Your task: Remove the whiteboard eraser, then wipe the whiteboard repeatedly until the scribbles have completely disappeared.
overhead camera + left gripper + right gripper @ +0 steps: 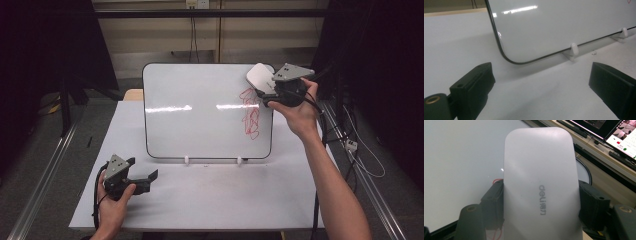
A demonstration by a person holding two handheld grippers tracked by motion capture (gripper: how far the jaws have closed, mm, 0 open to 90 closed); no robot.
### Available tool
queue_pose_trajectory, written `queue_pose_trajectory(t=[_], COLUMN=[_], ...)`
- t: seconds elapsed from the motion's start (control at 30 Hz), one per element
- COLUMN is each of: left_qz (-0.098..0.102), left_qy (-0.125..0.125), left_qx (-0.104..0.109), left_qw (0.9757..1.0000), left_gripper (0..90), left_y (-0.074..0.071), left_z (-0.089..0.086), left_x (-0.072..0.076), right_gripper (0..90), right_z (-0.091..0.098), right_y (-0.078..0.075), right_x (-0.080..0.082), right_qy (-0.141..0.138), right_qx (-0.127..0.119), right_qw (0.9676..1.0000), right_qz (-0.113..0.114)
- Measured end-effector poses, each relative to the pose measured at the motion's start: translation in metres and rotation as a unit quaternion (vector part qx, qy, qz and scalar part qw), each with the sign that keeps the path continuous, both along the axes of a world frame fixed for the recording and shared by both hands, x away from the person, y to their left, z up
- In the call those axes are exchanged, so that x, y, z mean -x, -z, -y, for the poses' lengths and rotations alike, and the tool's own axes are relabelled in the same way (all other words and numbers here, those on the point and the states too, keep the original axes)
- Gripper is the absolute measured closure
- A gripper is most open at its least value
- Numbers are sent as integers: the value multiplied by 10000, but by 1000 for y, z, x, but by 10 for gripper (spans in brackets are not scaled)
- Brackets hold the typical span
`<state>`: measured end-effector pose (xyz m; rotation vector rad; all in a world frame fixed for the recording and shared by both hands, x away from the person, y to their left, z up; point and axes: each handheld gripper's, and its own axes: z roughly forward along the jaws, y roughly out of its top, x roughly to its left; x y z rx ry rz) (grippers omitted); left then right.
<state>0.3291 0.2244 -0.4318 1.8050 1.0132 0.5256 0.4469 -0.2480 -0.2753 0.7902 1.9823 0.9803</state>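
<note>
While red scribbles (250,113) remain on its right side, a glossy whiteboard (200,110) with rounded corners and a thin dark rim stands propped on two small white feet at the back of the matte white counter (210,195), its smooth surface catching two streaks of ceiling light. Most of the board is bare and clean; the red marks, a column of loops near the right edge, look wholly or largely unwiped, so the erasing appears to be at or near its start. A person's right gripper (265,87) holds a white eraser (260,76) at the board's top right corner, just above the scribbles, its black jaws clamped on the eraser's two long sides. Seen along that gripper, the eraser (541,182) is a smooth oblong plastic block with softly rounded ends and a grey printed logo, the red lines showing beneath it. The left gripper (150,179) rests low on the counter's near left, well apart from the board, its blocky black jaws spread wide with nothing between them.
</note>
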Motion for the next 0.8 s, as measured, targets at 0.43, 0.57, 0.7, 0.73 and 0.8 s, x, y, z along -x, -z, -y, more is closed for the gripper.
queue_pose_trajectory(t=[0.43,0.57,0.7,0.73,0.8], left_qz=[31,-25,-19,-19,9], left_qy=[-5,5,1,-5,-12], left_qx=[-19,-25,14,-2,16], left_qw=[10000,10000,10000,10000,10000], left_gripper=[57,57,57,58,57], left_y=[-1,1,1,0,-1], left_z=[1,0,-2,-3,-3], left_x=[1,1,1,1,1], right_gripper=[311,312,312,312,312], right_z=[1,2,-3,-5,-9], right_y=[11,14,18,20,23], right_x=[20,25,30,31,34], right_qy=[66,98,112,121,131], right_qx=[-105,-134,-5,21,15], right_qw=[9999,9998,9999,9998,9997], right_qz=[71,94,124,139,198])
